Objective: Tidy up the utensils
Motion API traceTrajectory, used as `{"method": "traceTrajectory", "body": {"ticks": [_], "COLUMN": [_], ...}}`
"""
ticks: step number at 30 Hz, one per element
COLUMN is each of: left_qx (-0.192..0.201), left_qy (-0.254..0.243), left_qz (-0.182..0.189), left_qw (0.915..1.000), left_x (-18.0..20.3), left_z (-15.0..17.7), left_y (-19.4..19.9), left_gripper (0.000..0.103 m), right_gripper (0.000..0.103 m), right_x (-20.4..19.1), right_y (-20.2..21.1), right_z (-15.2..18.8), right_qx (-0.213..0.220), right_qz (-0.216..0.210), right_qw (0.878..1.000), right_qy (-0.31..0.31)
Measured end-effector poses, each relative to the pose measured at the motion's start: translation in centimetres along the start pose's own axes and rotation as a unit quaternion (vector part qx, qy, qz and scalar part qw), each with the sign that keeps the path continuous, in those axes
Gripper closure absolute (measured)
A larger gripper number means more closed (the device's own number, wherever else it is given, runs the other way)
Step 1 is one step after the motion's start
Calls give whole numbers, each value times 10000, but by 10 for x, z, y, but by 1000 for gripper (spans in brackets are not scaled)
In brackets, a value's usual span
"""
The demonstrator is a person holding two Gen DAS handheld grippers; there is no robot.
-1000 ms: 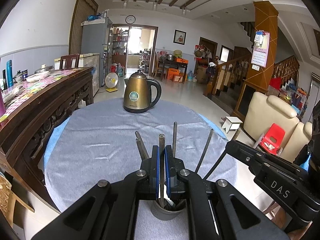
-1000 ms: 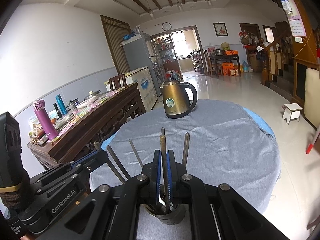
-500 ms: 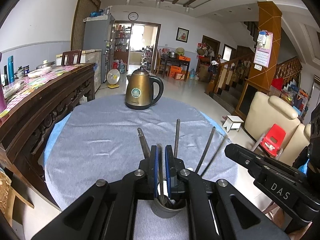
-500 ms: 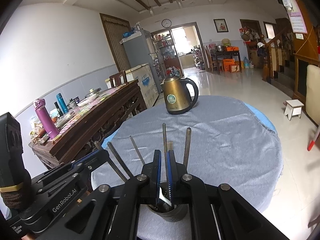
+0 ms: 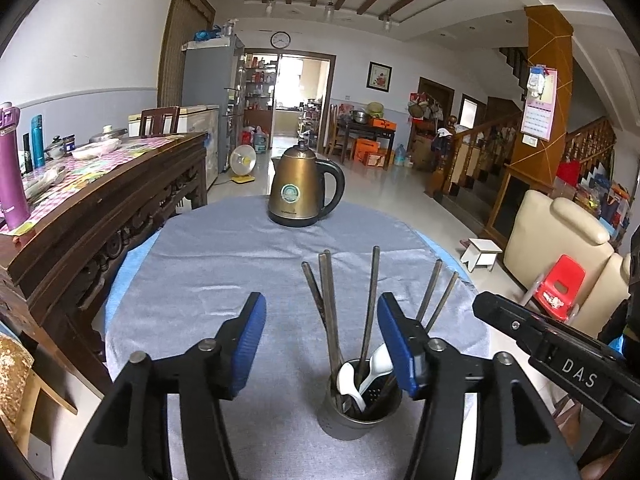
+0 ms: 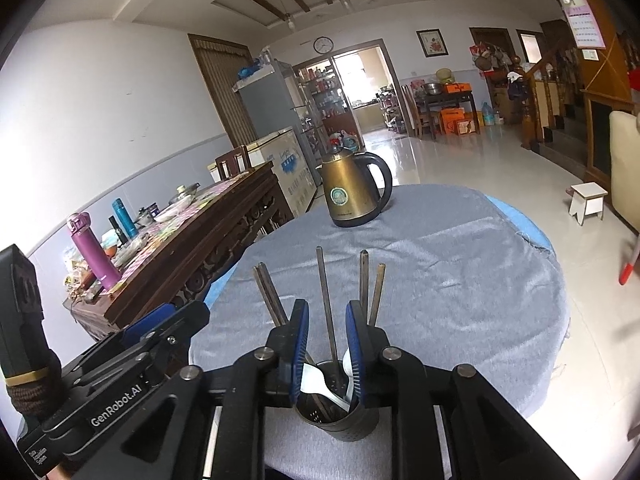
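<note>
A dark metal utensil cup stands on the grey tablecloth near the front edge. It holds several dark chopsticks upright and two white spoons. My left gripper hangs just above the cup, its jaws opening wide; chopsticks rise in the gap, untouched by the blue pads. My right gripper hovers over the same cup, its jaws opening a little. One chopstick stands loose between them. Each gripper's body shows in the other's view.
A gold electric kettle stands at the far side of the round table. A carved wooden sideboard with bottles and dishes runs along the left. A cream armchair, red child's chair and white stool sit on the floor to the right.
Both grippers were shut on a chopstick each over the cup. The chopsticks sank into the cup and both jaws have parted, the left much wider than the right.
</note>
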State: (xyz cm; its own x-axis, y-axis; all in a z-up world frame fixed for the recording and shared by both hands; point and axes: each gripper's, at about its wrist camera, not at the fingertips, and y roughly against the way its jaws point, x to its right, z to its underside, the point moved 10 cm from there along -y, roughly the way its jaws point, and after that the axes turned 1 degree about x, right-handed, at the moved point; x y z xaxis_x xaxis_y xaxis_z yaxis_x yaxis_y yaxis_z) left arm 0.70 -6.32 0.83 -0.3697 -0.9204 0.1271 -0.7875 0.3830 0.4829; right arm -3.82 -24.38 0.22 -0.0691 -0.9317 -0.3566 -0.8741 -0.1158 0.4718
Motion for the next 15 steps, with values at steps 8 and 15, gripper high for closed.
{"method": "traceTrajectory", "body": {"ticks": [8,15], "left_qx": [-148,-254], "left_qy": [-62,-426], "left_qz": [-400,-930], "left_qw": [9991,9944], "left_x": [-19,-35], "left_z": [7,17], "left_y": [3,12], "left_gripper": [25,17], "right_gripper": [50,48], "right_x": [7,10], "right_y": [2,5], "right_z": [5,13], "right_qx": [-19,-128], "right_qz": [124,252], "right_qw": [9999,9995], "right_qy": [10,126]}}
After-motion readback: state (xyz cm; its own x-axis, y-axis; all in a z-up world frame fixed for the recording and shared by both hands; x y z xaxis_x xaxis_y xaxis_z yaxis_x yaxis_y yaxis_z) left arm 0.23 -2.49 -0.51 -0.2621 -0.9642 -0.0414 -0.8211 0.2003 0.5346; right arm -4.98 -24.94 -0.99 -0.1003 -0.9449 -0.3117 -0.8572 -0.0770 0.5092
